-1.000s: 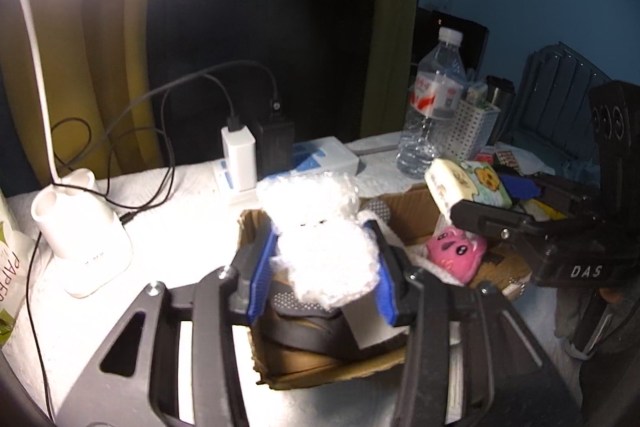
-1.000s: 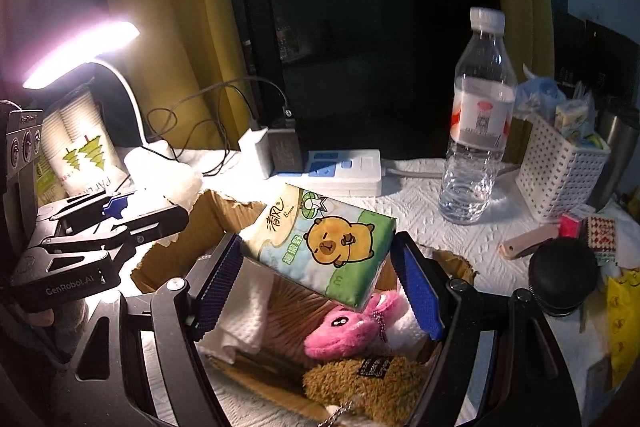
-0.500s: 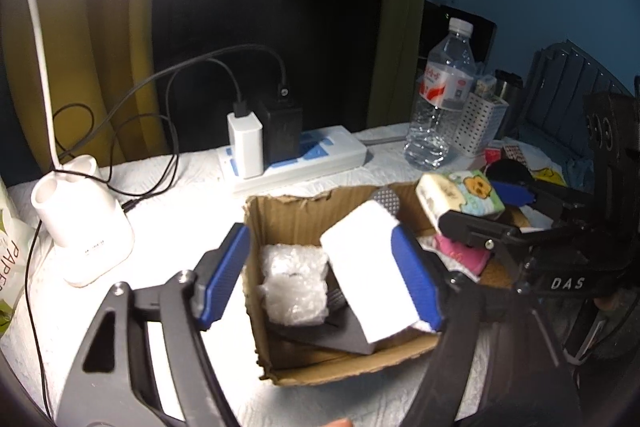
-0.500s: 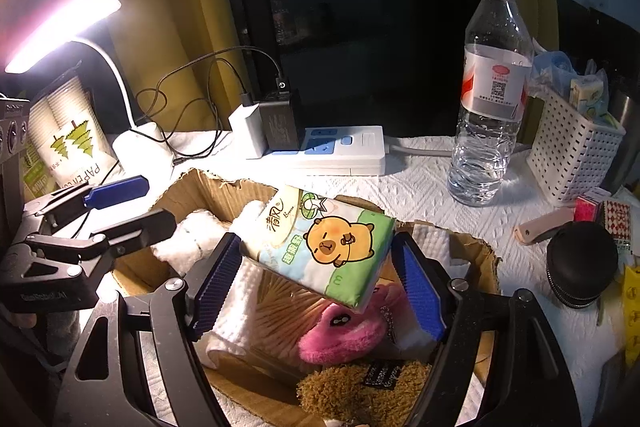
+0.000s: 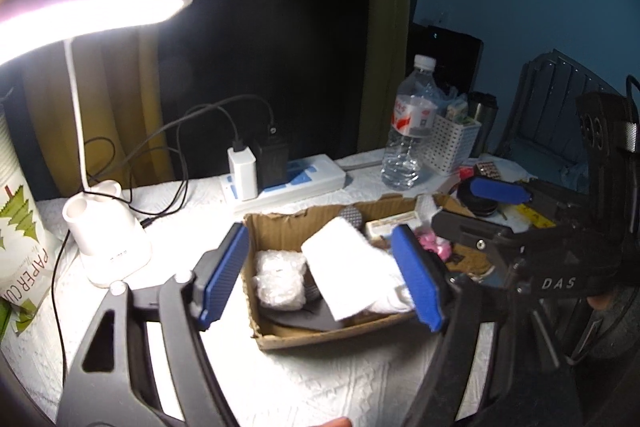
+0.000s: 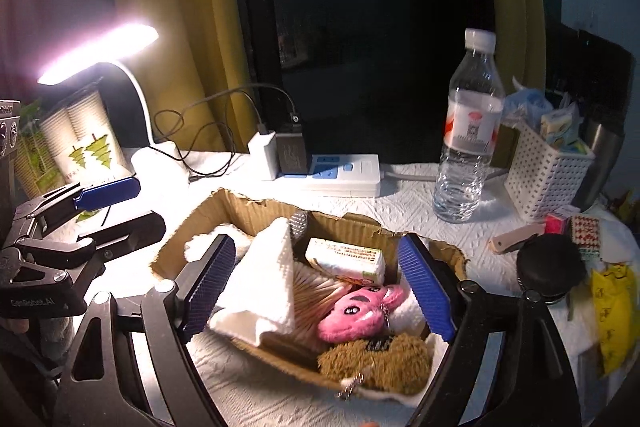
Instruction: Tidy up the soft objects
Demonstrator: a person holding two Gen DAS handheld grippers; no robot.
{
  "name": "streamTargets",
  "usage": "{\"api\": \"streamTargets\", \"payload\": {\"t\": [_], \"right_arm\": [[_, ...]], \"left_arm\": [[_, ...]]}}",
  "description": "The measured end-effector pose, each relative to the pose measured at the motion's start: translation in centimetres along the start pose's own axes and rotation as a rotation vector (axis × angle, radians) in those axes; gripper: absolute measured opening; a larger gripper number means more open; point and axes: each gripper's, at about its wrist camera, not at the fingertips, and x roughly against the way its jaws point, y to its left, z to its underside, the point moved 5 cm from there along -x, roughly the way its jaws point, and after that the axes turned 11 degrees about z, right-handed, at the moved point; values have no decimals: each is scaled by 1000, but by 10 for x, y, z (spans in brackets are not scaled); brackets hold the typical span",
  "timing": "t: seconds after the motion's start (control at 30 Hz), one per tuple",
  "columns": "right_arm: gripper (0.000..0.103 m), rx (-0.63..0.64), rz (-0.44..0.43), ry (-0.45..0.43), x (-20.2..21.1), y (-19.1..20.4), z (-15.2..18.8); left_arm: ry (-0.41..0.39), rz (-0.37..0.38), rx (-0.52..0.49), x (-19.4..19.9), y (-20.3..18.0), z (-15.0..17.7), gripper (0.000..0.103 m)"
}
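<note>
A shallow cardboard box (image 5: 280, 223) (image 6: 240, 205) sits on the white table. In it lie a crinkly clear plastic wad (image 5: 279, 279), a folded white cloth (image 5: 352, 271) (image 6: 264, 283), a tissue pack (image 6: 346, 259), a pink plush (image 6: 358, 311) and a brown plush (image 6: 380, 357). My left gripper (image 5: 320, 275) is open and empty above the box's left end. My right gripper (image 6: 318, 287) is open and empty above the box's right end; it also shows in the left wrist view (image 5: 480, 211).
A lit white desk lamp (image 5: 104, 239) stands left of the box. A power strip with chargers (image 6: 320, 171) and cables lies behind it. A water bottle (image 6: 468, 143), a white basket (image 6: 546, 175), a black round lid (image 6: 550, 269) and small items stand to the right.
My left gripper opened and dropped the plastic wad into the box, then drew back. My right gripper opened and the tissue pack now lies in the box.
</note>
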Motion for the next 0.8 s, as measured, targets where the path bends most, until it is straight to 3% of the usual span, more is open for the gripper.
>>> {"api": "streamTargets", "payload": {"t": [0.27,0.43,0.8], "right_arm": [[86,-3,26,-52,46,2,2],[86,-13,45,-80,74,0,6],[86,-24,77,-135,128,-1,12]], "left_arm": [[-49,37,-16,37,-26,-3,78],[-76,51,-30,56,-41,-5,91],[-115,28,-45,100,-64,-3,92]]}}
